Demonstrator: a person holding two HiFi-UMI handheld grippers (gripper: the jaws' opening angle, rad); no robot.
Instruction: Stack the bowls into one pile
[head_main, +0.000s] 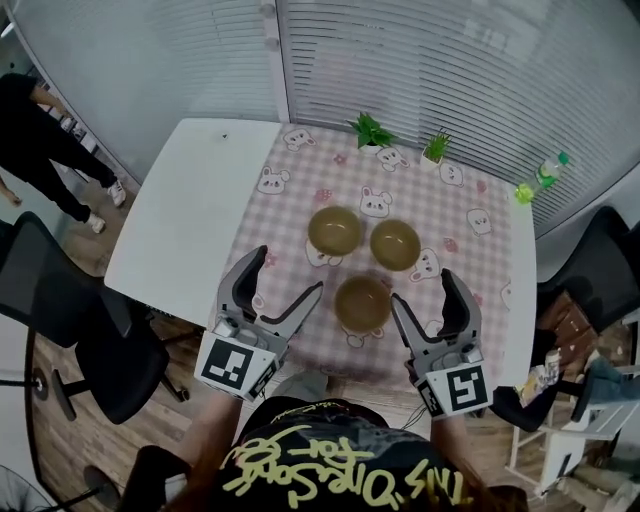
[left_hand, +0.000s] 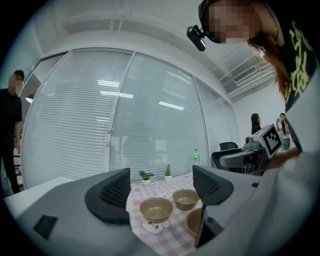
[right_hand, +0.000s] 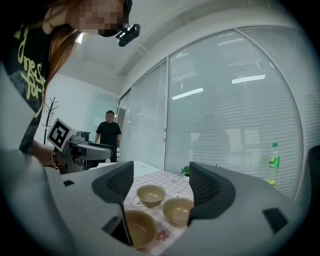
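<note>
Three shallow round tan-brown bowls sit singly in a triangle, none yet nested in another: the near bowl (head_main: 362, 302), and beyond it the far-left bowl (head_main: 335, 230) and the far-right bowl (head_main: 395, 244), these two just beside each other. By my reading the stacking has not begun, and this is the approach to a first pick. The next move calls for one gripper to go forward and slip one jaw inside a rim and the other outside it, so the bowl can be lifted and set into a neighbour. The near bowl lies between the two tools. The left gripper (head_main: 290, 270) stands just left of it, the right gripper (head_main: 421, 287) just right of it, its inner jaw tip nearly at the rim. Both pairs of jaws are spread wide and hold nothing. In each gripper view the near bowl shows low, partly hidden by that gripper's inner jaw, and the gap frames only bowls beyond the tips. Under the near bowl lies a pink checked cloth with bear prints (head_main: 300, 200), spread on a white table (head_main: 190, 210).
</note>
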